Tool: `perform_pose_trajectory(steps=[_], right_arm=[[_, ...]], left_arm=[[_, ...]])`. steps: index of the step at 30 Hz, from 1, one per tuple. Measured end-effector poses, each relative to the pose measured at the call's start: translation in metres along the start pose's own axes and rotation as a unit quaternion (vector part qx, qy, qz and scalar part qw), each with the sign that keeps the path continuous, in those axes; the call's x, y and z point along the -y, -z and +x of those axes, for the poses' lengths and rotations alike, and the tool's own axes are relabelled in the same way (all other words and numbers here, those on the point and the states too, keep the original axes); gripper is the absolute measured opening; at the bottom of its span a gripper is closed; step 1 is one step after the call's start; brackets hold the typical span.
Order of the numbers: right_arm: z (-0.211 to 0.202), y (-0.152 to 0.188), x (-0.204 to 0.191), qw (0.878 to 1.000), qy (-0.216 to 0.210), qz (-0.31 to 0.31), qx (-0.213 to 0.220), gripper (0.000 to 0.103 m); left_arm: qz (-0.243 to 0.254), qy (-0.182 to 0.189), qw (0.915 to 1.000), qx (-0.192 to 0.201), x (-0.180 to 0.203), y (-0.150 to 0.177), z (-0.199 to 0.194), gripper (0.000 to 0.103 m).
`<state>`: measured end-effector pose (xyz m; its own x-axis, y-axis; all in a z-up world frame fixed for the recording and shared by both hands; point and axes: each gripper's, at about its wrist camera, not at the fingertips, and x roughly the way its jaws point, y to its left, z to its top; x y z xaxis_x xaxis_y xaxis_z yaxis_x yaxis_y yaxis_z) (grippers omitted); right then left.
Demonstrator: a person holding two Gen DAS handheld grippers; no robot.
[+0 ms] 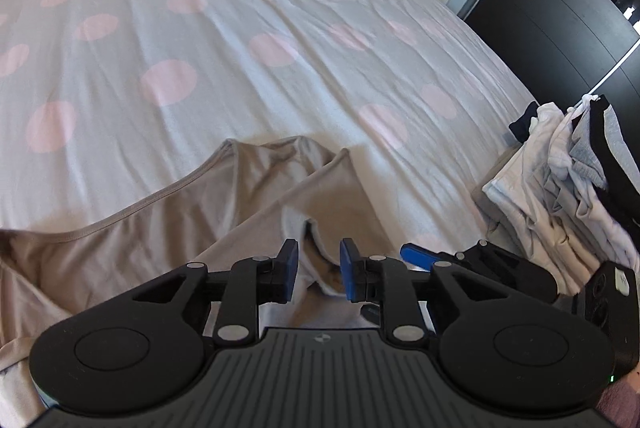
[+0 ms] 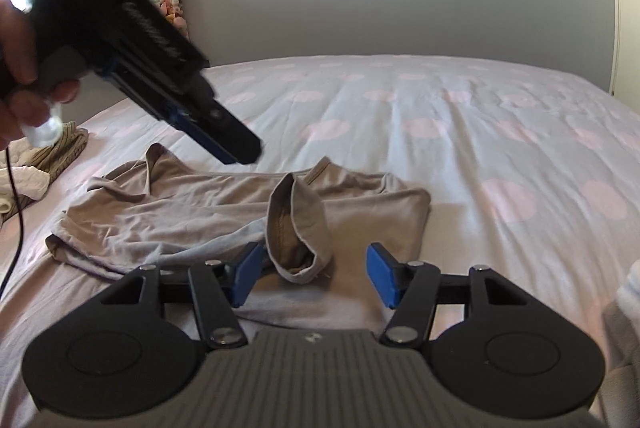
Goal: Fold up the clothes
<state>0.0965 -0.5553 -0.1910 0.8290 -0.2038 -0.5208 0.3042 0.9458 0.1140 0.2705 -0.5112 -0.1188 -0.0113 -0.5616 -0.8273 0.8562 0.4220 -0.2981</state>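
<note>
Bed [image 2: 460,131] with a white cover printed in pink dots, carrying all the laundry. Beige T-shirt [image 2: 192,211] lying crumpled and partly bunched on the near part of the bed, one sleeve [image 2: 298,228] standing up in a loose loop just ahead of the right claw [image 2: 314,276]; in the left wrist view the same shirt [image 1: 132,244] spreads from the left edge toward the middle, its hem forming a raised ridge. Stack of folded clothes [image 1: 560,195] in white, grey and black at the bed's right edge, near the shirt but not touching it. Small heap of unfolded striped and white garments [image 2: 44,163] at the far left. Left claw [image 1: 319,270] spread, its blue pads on either side of a fold of shirt fabric without pinching it; right claw spread wide, holding nothing. Risk, as judged: closing on the rolled sleeve or a doubled fold would catch several layers at once, so the shirt would lift as a bundle rather than open flat; a wide sweep to the right could also topple the folded stack.
</note>
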Motion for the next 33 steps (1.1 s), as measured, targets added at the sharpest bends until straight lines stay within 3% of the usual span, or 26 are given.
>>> perform_pose_trajectory(steps=[5, 10, 12, 13, 14, 17, 24, 33], right_arm=[[0.010, 0.003, -0.009, 1.000, -0.001, -0.012, -0.002, 0.063], [0.030, 0.007, -0.016, 0.999, 0.014, -0.028, -0.022, 0.059], [0.033, 0.009, -0.014, 0.999, 0.012, -0.020, -0.027, 0.037], [0.033, 0.009, -0.012, 0.999, 0.009, -0.014, -0.030, 0.031], [0.032, 0.008, -0.009, 1.000, 0.008, -0.004, -0.029, 0.018], [0.023, 0.002, 0.004, 0.999, 0.002, 0.044, -0.015, 0.007], [0.003, -0.009, 0.029, 0.993, 0.013, 0.116, 0.021, 0.006], [0.004, -0.008, 0.043, 0.989, 0.031, 0.143, 0.009, 0.006]], left_arm=[[-0.033, -0.044, 0.9984, 0.012, -0.029, 0.042, -0.031, 0.030], [-0.071, -0.089, 0.9933, 0.022, -0.059, 0.086, -0.062, 0.031], [-0.082, -0.113, 0.9898, 0.030, -0.068, 0.105, -0.074, 0.031], [-0.087, -0.125, 0.9876, 0.035, -0.072, 0.114, -0.080, 0.031], [-0.091, -0.138, 0.9854, 0.039, -0.077, 0.124, -0.085, 0.031], [-0.100, -0.175, 0.9788, 0.040, -0.087, 0.153, -0.096, 0.032], [-0.084, -0.244, 0.9659, 0.022, -0.105, 0.185, -0.090, 0.032], [-0.081, -0.259, 0.9620, 0.033, -0.118, 0.178, -0.066, 0.032]])
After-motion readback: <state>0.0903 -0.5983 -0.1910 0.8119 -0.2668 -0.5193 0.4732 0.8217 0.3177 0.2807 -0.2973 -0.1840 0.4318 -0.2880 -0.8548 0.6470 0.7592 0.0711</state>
